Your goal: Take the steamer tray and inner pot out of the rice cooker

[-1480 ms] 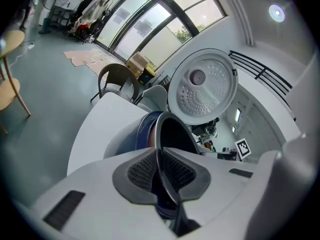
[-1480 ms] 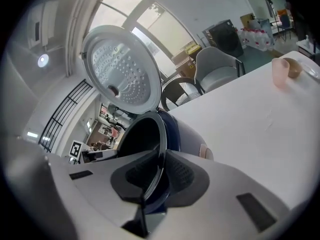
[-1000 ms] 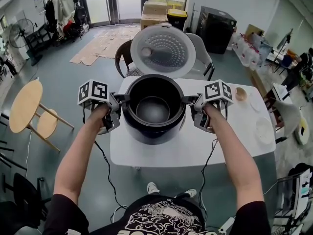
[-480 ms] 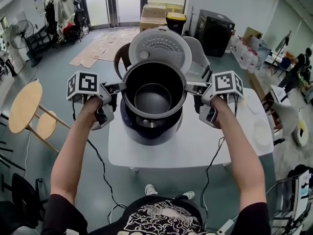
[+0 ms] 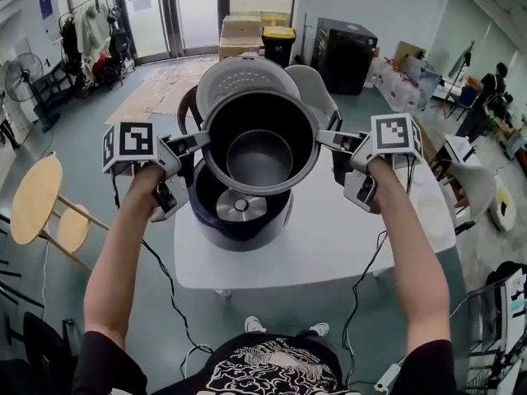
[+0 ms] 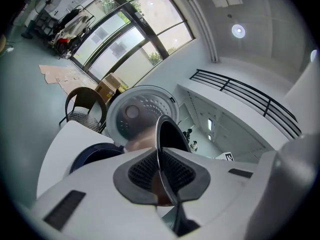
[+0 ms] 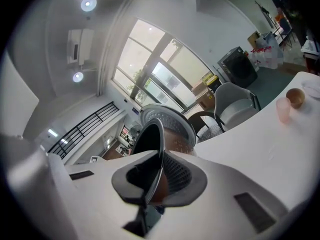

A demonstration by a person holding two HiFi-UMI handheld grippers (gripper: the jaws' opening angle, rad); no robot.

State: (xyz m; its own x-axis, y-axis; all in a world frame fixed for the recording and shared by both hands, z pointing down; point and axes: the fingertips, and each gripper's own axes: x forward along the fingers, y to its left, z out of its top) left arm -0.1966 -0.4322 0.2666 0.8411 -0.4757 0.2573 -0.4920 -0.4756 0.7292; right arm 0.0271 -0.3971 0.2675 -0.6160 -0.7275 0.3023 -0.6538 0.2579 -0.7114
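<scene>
The dark metal inner pot (image 5: 260, 159) hangs in the air above the dark blue rice cooker body (image 5: 216, 227), whose bare heating plate (image 5: 240, 206) shows below it. My left gripper (image 5: 200, 142) is shut on the pot's left rim, my right gripper (image 5: 323, 141) on its right rim. In the left gripper view the thin rim (image 6: 165, 144) runs between the black pads of the left gripper (image 6: 161, 179). The right gripper view shows the same rim (image 7: 156, 146) pinched in the right gripper (image 7: 154, 176). The cooker's white lid (image 5: 239, 76) stands open behind. I cannot pick out a steamer tray.
The cooker stands on a white table (image 5: 329, 245). A pink cup (image 7: 283, 109) and a small brown round thing (image 7: 295, 96) sit at the table's right end. A chair (image 5: 317, 85) is behind the table and a wooden stool (image 5: 33, 200) stands to the left.
Both grippers have risen together with the inner pot. It has come from sitting in the cooker to hanging above it, and the heating plate is now uncovered.
</scene>
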